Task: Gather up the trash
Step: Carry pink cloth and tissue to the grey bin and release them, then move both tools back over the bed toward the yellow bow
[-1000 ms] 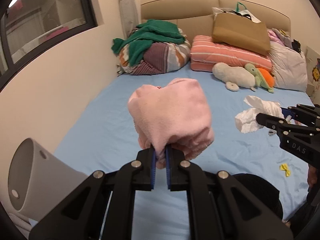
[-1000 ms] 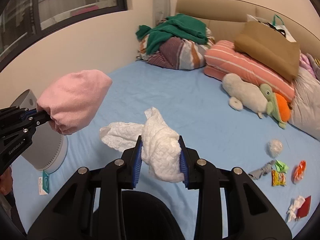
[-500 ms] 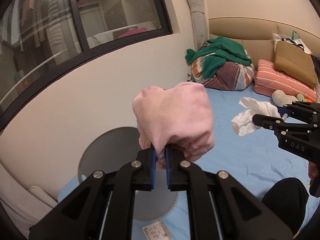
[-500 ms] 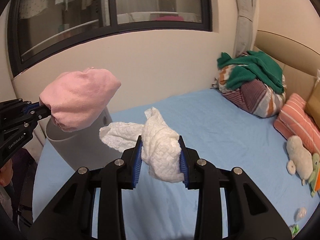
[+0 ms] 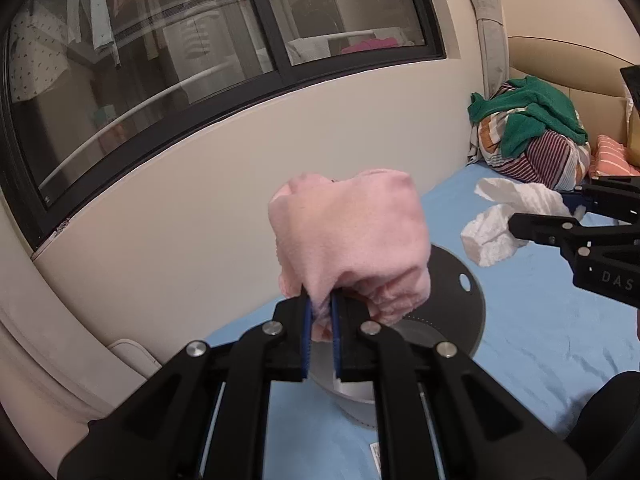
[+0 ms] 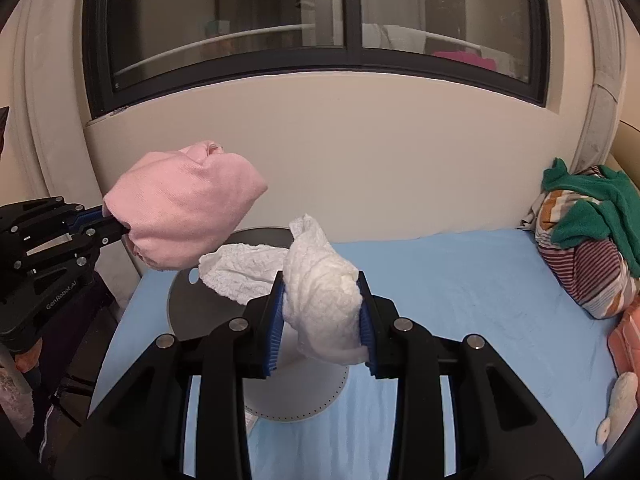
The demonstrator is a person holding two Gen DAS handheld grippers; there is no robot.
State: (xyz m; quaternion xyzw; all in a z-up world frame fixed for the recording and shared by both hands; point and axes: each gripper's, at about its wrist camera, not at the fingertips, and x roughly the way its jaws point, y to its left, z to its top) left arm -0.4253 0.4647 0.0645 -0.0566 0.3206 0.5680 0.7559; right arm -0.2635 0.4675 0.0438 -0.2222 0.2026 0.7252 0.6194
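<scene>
A crumpled white paper towel (image 6: 316, 280) is pinched between the part-open blue pads of the right gripper (image 6: 320, 320), its long tail trailing left over the round grey bin (image 6: 180, 304). The left gripper (image 5: 320, 332), nearly closed, nips a bunched pink cloth (image 5: 352, 236) above the same bin. The bin stands on a light-blue bedsheet (image 6: 460, 288) below a dark-framed window (image 6: 312, 52).

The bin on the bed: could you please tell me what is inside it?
The bin's dark opening shows nothing inside where visible, but the pink cloth in the left claw and the white tissue in the right claw cover most of it.
</scene>
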